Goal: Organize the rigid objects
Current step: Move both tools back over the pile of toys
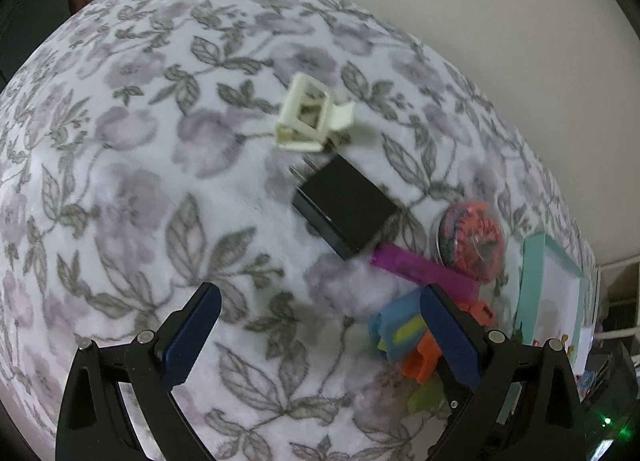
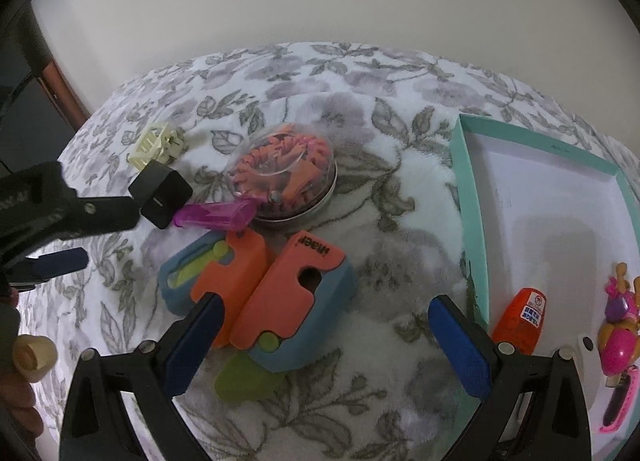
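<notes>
Looking across a plush floral blanket [image 2: 360, 381], soft and fuzzy with grey leaves and mauve blooms, we see a loose cluster of hard plastic things near its middle. Closest to our right gripper [image 2: 326, 345] lie two chunky orange-and-blue toy cutters [image 2: 296, 293] side by side, touching, with lime-green tabs poking out. Behind them sits a translucent magenta tube [image 2: 216, 215], its far end touching a round clear-domed tin [image 2: 284, 177] packed with coiled orange and pink bands. A matte black block [image 2: 162, 189] rests at the tube's other end, and a cream lattice clip [image 2: 156, 143] lies just beyond it. To the right, a shallow mint-edged cardboard box [image 2: 466, 189] with a white floor holds a small orange bottle [image 2: 520, 321] and glossy pink toys [image 2: 618, 329] at its near end.

Both claws are spread wide and grip nothing: the right one hangs over the cutters, while our left gripper [image 1: 320, 325] hovers above bare blanket beside the cluster.
</notes>
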`<state>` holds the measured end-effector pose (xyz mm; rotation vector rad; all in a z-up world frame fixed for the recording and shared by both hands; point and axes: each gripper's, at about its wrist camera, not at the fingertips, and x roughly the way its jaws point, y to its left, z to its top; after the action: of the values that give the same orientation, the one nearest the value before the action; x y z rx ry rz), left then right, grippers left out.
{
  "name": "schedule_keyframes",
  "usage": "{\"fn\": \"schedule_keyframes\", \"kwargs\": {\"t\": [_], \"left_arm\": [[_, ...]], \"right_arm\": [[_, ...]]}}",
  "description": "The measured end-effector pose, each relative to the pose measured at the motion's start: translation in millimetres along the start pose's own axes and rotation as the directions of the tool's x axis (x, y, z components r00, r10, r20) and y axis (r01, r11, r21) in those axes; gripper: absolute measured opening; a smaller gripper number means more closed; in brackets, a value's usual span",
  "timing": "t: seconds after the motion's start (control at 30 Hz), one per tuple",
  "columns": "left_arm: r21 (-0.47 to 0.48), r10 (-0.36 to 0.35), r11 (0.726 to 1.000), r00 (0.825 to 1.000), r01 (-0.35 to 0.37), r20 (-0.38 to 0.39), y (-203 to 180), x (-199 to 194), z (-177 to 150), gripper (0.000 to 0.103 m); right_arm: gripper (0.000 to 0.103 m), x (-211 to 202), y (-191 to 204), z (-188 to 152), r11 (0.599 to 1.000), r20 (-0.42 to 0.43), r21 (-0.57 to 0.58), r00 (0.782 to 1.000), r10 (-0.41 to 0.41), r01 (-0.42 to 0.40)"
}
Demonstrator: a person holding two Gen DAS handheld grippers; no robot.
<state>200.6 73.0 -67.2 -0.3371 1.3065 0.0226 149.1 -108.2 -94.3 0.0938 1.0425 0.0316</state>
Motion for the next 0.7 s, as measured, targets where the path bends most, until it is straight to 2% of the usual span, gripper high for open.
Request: {"fn": "schedule_keyframes", "kwargs": {"t": [0.23, 0.37, 0.47, 0.63, 0.7], "left_arm": [[0.089, 0.012, 0.996, 0.999, -0.008, -0.042, -23.5, 9.0, -9.0, 0.1], [0.123, 0.01, 0.992, 0.998, -0.003, -0.056, -35.0, 14.0, -11.4, 0.1], [0.145, 0.018, 0.989, 0.998, -0.01, -0.057, -42.3, 15.9, -13.9, 0.1], [0.15, 0.03, 0.988, 0.998, -0.021, -0.06, -52.2, 21.8, -15.2, 0.1], [0.153, 0.034, 0.988, 0.998, -0.025, -0.059, -53.8, 22.6, -15.9, 0.1]], "right_arm": [[0.101, -1.6, 6.3, -3.4, 0.996, -0.021, -0.076, 0.999, -0.04, 0.038], [0.1, -2.3, 5.3, -2.2, 0.997, -0.015, -0.065, 0.999, -0.047, 0.045], [0.098, -2.6, 5.5, -1.3, 0.997, 0.019, -0.049, 0.998, -0.057, 0.058], [0.098, 2.6, 5.9, -2.4, 0.999, 0.051, -0.026, 0.998, -0.028, 0.029], [0.094, 6.4, 7.6, -3.0, 0.997, 0.043, -0.04, 0.997, -0.067, 0.069]]}}
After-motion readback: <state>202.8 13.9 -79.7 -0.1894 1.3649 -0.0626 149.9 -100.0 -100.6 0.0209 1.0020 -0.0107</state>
